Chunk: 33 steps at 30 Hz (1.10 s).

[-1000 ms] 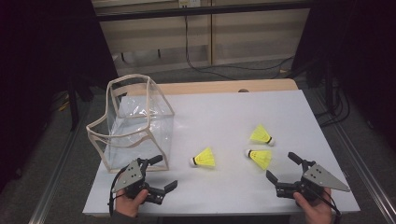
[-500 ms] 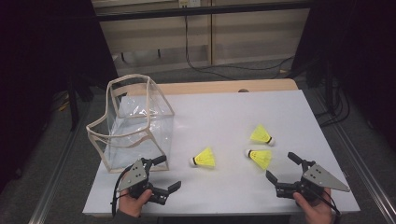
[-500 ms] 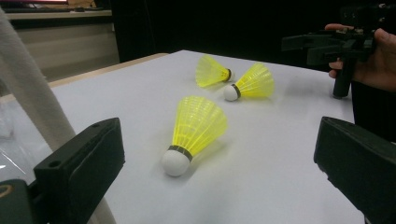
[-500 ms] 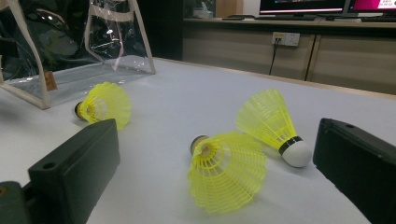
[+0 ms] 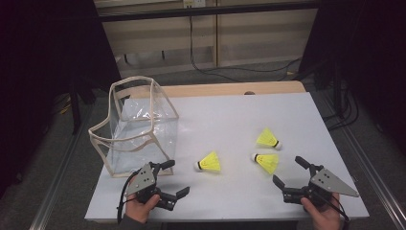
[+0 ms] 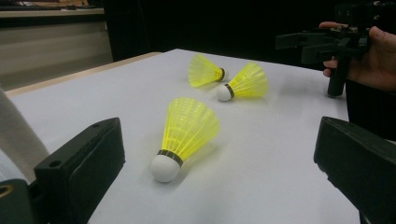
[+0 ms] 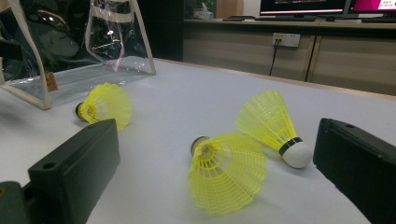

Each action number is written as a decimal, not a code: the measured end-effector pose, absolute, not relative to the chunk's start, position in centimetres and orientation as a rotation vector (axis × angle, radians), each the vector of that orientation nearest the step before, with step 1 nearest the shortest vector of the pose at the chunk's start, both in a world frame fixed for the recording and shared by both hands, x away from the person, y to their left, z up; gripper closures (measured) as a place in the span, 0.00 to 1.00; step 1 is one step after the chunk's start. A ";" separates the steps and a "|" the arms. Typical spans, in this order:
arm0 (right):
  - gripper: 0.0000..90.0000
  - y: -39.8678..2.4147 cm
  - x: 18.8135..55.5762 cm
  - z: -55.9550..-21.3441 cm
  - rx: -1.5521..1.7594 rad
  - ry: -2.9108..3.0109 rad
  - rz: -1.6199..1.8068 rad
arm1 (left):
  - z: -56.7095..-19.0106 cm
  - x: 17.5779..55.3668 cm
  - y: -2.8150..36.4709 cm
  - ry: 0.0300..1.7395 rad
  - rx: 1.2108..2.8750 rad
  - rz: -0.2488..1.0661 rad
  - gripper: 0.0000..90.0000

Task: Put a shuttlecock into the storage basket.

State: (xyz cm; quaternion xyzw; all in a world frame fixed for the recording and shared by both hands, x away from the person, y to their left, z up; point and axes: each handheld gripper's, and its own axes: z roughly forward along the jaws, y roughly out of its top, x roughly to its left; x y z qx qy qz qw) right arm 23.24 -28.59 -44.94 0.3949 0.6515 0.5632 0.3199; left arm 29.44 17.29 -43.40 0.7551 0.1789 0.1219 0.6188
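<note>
A white rectangular tabletop (image 5: 230, 115) with a pale wooden far edge stands on grey carpeted floor (image 5: 43, 182). Behind it runs a beige cabinet wall (image 5: 258, 33) with a white power socket (image 7: 286, 39), black cables (image 5: 225, 69) trailing below. Two lit monitors (image 7: 303, 5) sit on the counter.

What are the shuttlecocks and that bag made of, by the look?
Shuttlecocks: skirts look like moulded yellow plastic, going by the see-through ribbed mesh; white matte heads, cork or foam, unclear. Bag: clear glossy plastic film, likely vinyl, with glare and creases; beige trim looks like fabric.
</note>
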 end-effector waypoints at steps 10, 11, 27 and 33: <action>0.01 -28.6 23.2 -44.9 1.037 1.713 1.481 | -43.5 29.5 16.7 0.409 1.742 0.269 0.02; 0.01 -28.6 23.2 -44.9 1.037 1.713 1.481 | -43.5 29.5 16.7 0.409 1.742 0.269 0.02; 0.01 -28.6 23.3 -44.9 1.039 1.711 1.480 | -43.6 29.6 15.7 0.392 1.760 0.248 0.02; 0.01 -28.6 23.3 -45.0 1.035 1.711 1.478 | -43.6 29.7 15.2 0.394 1.763 0.236 0.02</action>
